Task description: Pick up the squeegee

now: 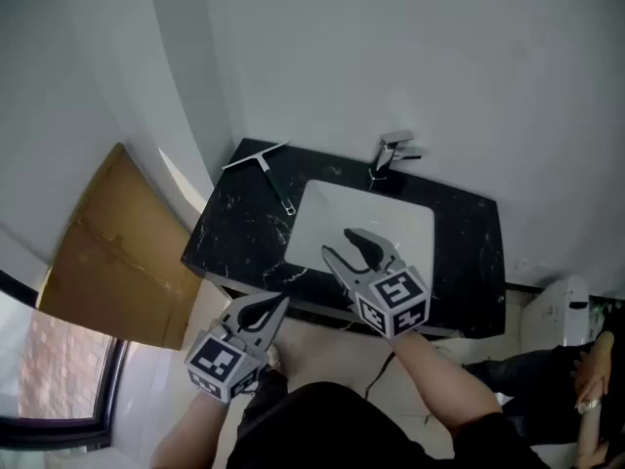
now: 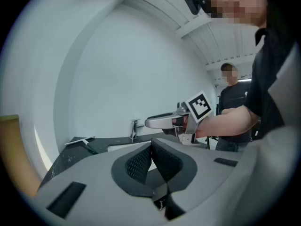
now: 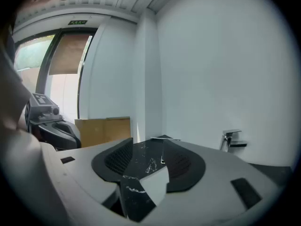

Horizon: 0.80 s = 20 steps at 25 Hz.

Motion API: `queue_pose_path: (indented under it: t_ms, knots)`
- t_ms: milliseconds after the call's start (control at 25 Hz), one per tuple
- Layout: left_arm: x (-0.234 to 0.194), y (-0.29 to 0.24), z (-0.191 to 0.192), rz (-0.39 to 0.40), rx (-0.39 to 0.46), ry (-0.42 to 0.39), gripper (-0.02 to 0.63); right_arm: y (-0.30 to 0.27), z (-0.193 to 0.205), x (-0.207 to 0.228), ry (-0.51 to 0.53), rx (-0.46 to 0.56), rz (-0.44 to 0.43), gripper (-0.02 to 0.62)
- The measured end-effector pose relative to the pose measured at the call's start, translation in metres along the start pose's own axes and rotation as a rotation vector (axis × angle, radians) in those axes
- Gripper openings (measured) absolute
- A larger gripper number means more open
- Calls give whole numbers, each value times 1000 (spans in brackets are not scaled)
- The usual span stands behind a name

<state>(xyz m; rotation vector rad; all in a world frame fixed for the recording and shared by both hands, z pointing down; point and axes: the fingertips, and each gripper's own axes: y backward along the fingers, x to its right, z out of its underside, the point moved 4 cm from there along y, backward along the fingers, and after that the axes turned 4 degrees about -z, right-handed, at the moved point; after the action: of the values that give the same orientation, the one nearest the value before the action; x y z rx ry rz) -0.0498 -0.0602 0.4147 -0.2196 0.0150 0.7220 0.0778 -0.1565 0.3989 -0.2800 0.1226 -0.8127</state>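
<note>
The squeegee [image 1: 262, 165] lies at the back left corner of the black marble counter [image 1: 234, 233], its pale blade along the wall and its dark handle pointing toward the sink. My right gripper [image 1: 340, 243] hovers open over the front of the white basin [image 1: 366, 225], well short of the squeegee. In the right gripper view the squeegee [image 3: 163, 145] shows far off between the spread jaws of the right gripper [image 3: 148, 157]. My left gripper [image 1: 276, 306] hangs shut and empty in front of the counter's edge. The left gripper view shows its pads together [image 2: 151, 149] and the squeegee [image 2: 83, 141] far left.
A chrome faucet [image 1: 394, 153] stands behind the basin. A brown cardboard sheet [image 1: 117, 252] leans beside the counter's left end, next to a window. White walls enclose the corner. A second person [image 2: 233, 107] stands to the right.
</note>
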Motion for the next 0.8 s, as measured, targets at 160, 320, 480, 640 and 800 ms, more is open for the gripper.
queue_pose_path:
  t_ms: [160,320,480,640,800]
  knots:
    - [-70,12,6,-24,12,2,-9,-102,-1,19,32,-66,13,206]
    - [-134,18,18,-45,-19,51,-9,-197,13,45,7,-167,29,230]
    - [-177,19,30,-46,-52,88,-9,-265,31,70,-10,-257,51,230]
    - [-206,19,38,-53,-75,110,-9,-314,57,92,-16,-342,81,230]
    - [-223,17,44,-52,-94,121,-9,-346,83,107,-30,-407,95,230]
